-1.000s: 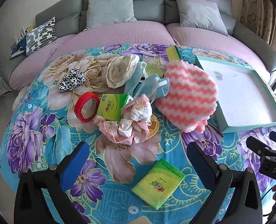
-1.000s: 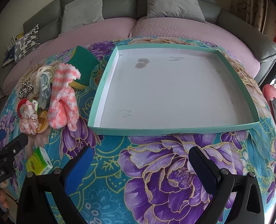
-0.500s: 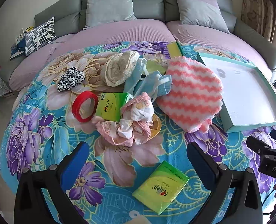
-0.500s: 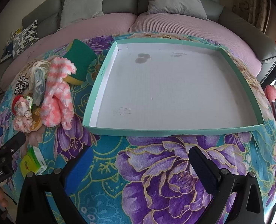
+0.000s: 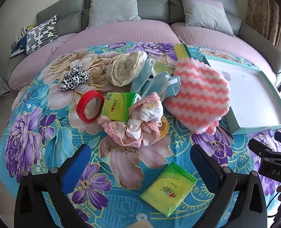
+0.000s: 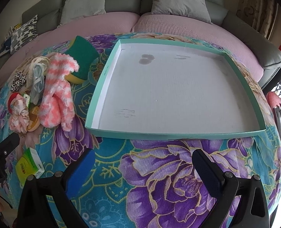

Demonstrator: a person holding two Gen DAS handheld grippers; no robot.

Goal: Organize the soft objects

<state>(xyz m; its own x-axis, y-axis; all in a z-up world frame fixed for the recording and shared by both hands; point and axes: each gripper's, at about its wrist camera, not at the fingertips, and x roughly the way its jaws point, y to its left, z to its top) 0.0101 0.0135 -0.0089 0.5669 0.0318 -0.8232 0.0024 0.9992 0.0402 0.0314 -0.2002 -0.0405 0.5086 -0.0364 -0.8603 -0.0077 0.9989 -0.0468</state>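
Observation:
My left gripper [image 5: 140,161] is open and empty above the floral cloth, just short of a crumpled pink-and-white cloth [image 5: 138,121]. Behind it lie a pink-and-white fluffy cloth [image 5: 199,95], blue straps [image 5: 159,83], a cream lace piece [image 5: 125,70] and a leopard scrunchie [image 5: 74,77]. My right gripper [image 6: 142,163] is open and empty in front of the shallow teal tray [image 6: 178,133], whose white inside holds nothing. The fluffy cloth [image 6: 56,93] and a green sponge [image 6: 81,55] lie left of the tray.
A green tissue pack [image 5: 169,190] lies between my left fingers, another [image 5: 119,106] beside a red tape roll [image 5: 90,106]. A yellow lid [image 6: 33,124] sits by the pile. A grey-and-pink sofa [image 5: 131,32] with cushions curves behind the table.
Both grippers have drifted slightly; the pile and the tray sit a little lower and nearer in the views. Nothing has been grasped or moved on the table.

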